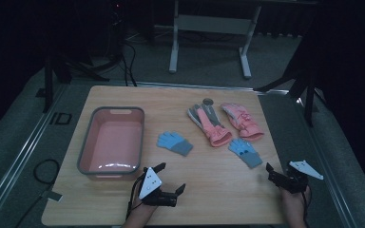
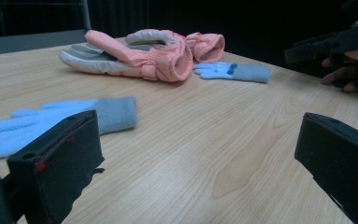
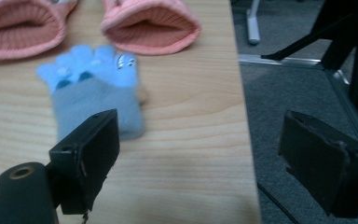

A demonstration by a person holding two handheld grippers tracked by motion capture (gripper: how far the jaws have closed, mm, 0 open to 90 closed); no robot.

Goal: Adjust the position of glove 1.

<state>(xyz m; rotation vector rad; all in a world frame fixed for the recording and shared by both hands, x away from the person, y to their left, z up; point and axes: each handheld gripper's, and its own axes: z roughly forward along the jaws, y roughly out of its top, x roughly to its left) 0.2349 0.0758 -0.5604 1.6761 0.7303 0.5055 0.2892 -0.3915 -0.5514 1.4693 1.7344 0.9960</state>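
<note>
Pale wood grain covers the worktop [image 1: 209, 190], which carries a pink basin with a grey rim [image 1: 112, 140] on its left half and four gloves to the right of it. A small blue knit glove with a grey cuff [image 1: 175, 143] lies just right of the basin, near the middle of the worktop. Farther back, two pink padded gloves lie side by side: the left pink glove [image 1: 208, 124] shows grey fingers, and the right pink glove [image 1: 242, 121] lies just beside it. A second blue glove [image 1: 245, 151] rests in front of the pink pair, its fingers close to their cuffs; the right gripper view shows dark marks on its fingers. The left tongs [image 1: 171, 176] hover low at the near edge, in front of the basin, jaws spread wide and holding nothing. The right tongs [image 1: 272, 172] sit at the near right corner, partly past the worktop's edge, jaws likewise wide apart and empty, with the second blue glove just ahead of the left-hand jaw.
</note>
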